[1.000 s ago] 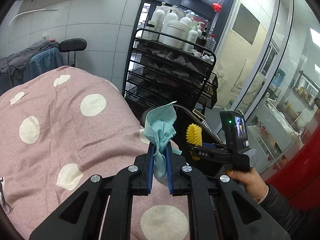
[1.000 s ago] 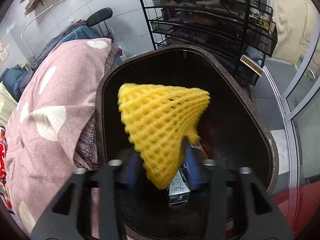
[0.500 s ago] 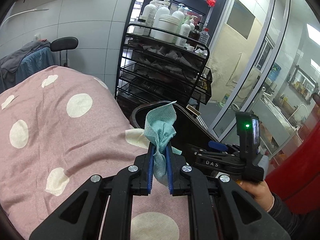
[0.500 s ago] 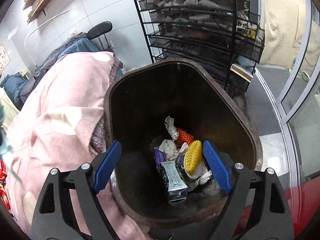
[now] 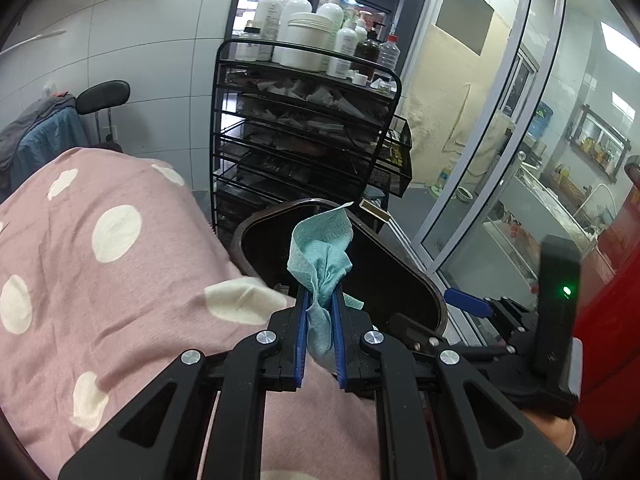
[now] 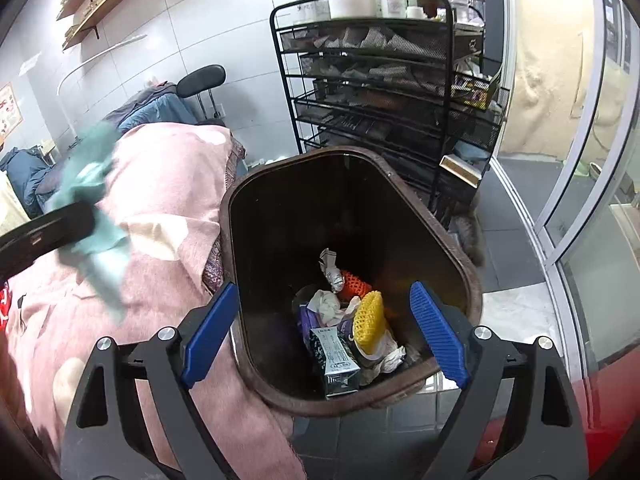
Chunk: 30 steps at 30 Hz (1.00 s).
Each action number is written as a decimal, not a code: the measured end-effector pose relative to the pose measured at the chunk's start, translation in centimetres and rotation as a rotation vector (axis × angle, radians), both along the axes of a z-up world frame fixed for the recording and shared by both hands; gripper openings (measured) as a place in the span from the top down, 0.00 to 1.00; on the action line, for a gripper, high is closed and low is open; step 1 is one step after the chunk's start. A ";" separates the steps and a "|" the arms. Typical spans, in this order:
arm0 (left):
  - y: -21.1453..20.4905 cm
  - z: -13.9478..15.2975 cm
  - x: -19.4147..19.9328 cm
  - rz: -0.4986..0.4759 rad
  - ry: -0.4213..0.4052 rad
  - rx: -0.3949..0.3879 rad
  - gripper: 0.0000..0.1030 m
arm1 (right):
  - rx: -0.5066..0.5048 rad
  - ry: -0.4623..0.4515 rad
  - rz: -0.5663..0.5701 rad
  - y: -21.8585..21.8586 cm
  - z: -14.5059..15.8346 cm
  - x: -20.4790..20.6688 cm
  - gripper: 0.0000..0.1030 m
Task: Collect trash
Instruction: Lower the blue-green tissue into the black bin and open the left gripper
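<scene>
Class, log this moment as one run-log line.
left tongs: shut on teal wipe | right tongs: open over bin | yellow net: in bin

From my right wrist view the teal cloth (image 6: 94, 196) is motion-blurred. The bin (image 5: 434, 300) interior is hidden behind it in my left view. Carton (image 6: 334, 360) print too small to read. Cart (image 6: 360, 76) shelf contents indistinct.

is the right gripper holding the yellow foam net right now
No, the right gripper is open and empty, and the yellow foam net lies among the trash at the bottom of the brown bin.
</scene>
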<state>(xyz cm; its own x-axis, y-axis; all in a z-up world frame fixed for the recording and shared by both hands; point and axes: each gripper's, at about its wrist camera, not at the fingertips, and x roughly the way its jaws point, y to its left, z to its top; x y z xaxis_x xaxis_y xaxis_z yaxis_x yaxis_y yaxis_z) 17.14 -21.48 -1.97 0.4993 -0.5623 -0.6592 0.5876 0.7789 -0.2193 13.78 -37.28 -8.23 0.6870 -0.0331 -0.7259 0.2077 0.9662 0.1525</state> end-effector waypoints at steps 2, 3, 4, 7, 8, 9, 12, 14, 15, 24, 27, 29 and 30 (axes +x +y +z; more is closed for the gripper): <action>-0.9 -0.2 0.5 -0.014 0.004 0.005 0.89 | -0.003 -0.005 -0.001 0.1 0.2 -0.6 0.15; -1.3 -0.3 0.8 -0.017 0.005 0.010 0.89 | -0.009 -0.007 -0.003 0.1 0.2 -0.8 0.15; -1.6 -0.4 1.0 -0.020 0.009 0.013 0.89 | -0.016 -0.007 -0.004 0.2 0.3 -1.1 0.15; -2.9 -0.9 2.0 -0.049 0.051 0.007 0.89 | -0.028 -0.007 -0.004 0.2 0.5 -1.7 0.15; -3.3 -1.1 2.2 -0.060 0.056 0.012 0.89 | -0.029 -0.006 -0.005 0.2 0.5 -1.9 0.15; -3.9 -1.3 2.3 -0.071 0.057 0.023 0.89 | -0.030 -0.004 -0.005 0.1 0.5 -2.1 0.15; -5.4 -1.9 2.9 -0.090 0.070 0.049 0.89 | -0.032 0.004 -0.011 0.0 0.4 -2.5 0.15; -6.1 -2.2 3.3 -0.089 0.079 0.061 0.89 | -0.031 0.007 -0.016 -0.1 0.2 -2.7 0.14; -6.4 -2.3 3.3 -0.092 0.083 0.064 0.89 | -0.031 0.010 -0.017 -0.1 0.1 -2.8 0.14; -7.2 -2.8 2.8 -0.082 0.031 0.115 0.17 | -0.033 0.025 -0.006 0.1 -0.3 -3.0 0.11; -7.1 -2.4 2.6 -0.084 -0.001 0.119 0.08 | -0.033 0.030 -0.008 0.2 -0.5 -2.9 0.10; -6.6 -1.8 2.3 -0.069 -0.035 0.115 0.07 | -0.038 0.037 -0.011 0.2 -0.7 -2.9 0.10; -6.5 -1.6 2.2 -0.065 -0.048 0.109 0.05 | -0.039 0.040 -0.014 0.2 -0.7 -2.9 0.10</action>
